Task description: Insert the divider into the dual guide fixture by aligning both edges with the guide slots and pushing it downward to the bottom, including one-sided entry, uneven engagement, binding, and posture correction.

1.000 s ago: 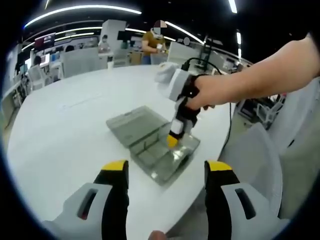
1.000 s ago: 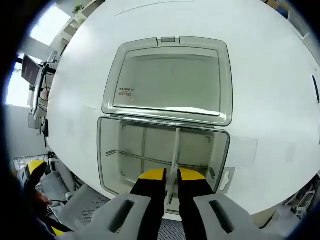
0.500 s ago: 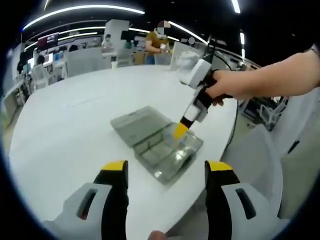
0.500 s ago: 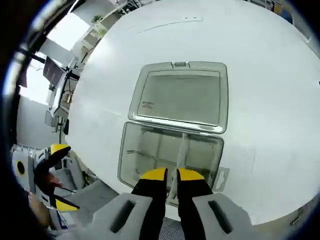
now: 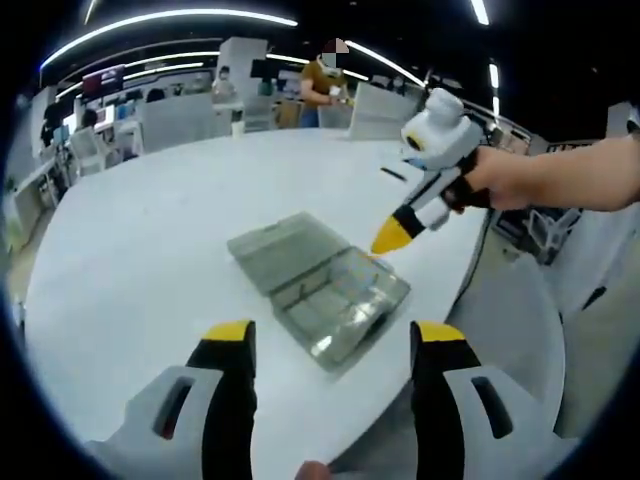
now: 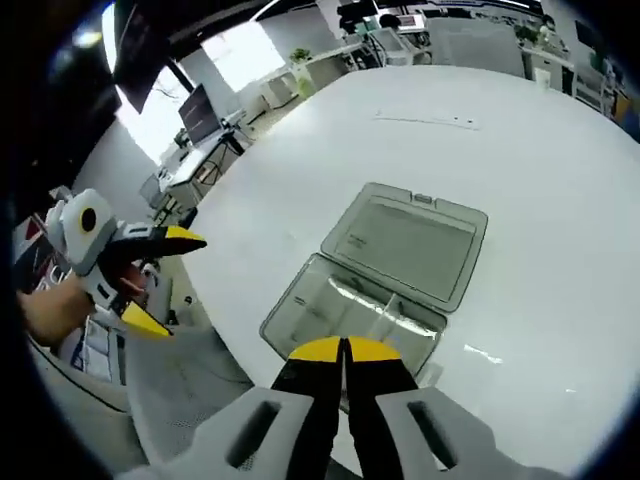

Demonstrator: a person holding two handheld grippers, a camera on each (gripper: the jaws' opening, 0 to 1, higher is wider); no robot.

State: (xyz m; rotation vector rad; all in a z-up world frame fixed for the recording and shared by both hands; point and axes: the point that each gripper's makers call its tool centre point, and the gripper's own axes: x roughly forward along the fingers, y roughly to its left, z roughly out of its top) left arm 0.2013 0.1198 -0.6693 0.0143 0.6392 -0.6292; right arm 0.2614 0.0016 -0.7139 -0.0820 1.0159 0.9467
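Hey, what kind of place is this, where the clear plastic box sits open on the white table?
Probably an open-plan office or lab workspace. Beyond the big round white table there are desks with monitors, office chairs, long ceiling strip lights, and a person standing in the background.

Round white table (image 5: 150,240), ceiling strip lights (image 5: 170,20), bright window (image 6: 240,55)

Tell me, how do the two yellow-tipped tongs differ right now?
The left tongs have their yellow tips spread wide apart and empty; the right tongs have theirs pressed together, with nothing visible between them. The left tongs sit back near the table's edge, facing the open clear case; the right tongs are held up in the air beside the case, pointing down toward it. Both are white and black with yellow tips, and each is hand-held.
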